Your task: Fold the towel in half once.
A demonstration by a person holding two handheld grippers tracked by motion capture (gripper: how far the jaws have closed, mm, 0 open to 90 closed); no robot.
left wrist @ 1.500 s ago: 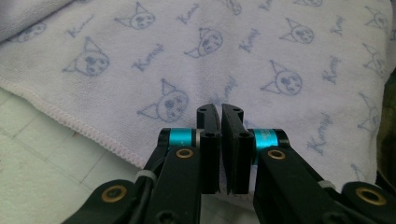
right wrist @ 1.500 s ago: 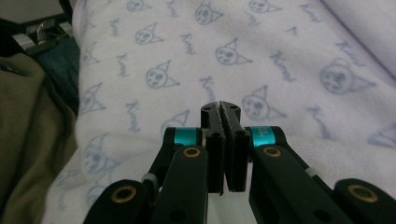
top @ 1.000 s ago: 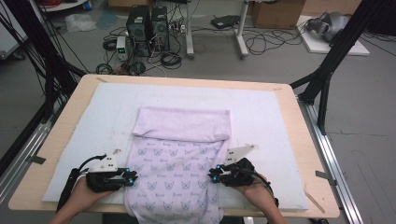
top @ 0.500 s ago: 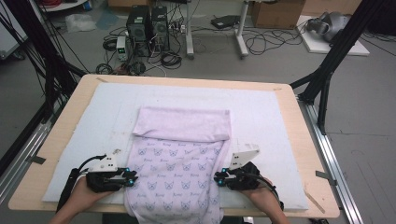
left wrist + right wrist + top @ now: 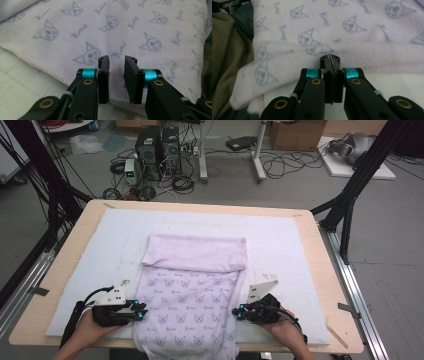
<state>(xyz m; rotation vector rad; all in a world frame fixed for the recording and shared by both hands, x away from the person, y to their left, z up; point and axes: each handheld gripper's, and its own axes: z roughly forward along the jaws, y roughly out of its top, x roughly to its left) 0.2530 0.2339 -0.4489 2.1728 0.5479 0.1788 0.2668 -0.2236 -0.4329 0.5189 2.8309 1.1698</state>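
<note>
A lilac towel (image 5: 192, 290) printed with cat faces lies on the white mat, its far end folded back and its near end hanging over the table's front edge. My left gripper (image 5: 142, 312) sits at the towel's left hem. Its jaws (image 5: 116, 60) are open, a small gap apart, over the flat cloth (image 5: 125, 30). My right gripper (image 5: 237, 312) is at the right hem. Its jaws (image 5: 330, 58) have just been closing and now stand together on the edge of the towel (image 5: 352, 25), which rises in a ridge at the tips.
The white mat (image 5: 300, 250) covers most of the wooden table (image 5: 322, 270). Black frame legs stand at both sides. Computers and cables lie on the floor beyond the far edge. The person's dark clothing (image 5: 227, 50) is close below the towel's hanging end.
The right gripper has edged slightly toward the table's near edge at the towel's hem. The left gripper and the towel have kept still.
</note>
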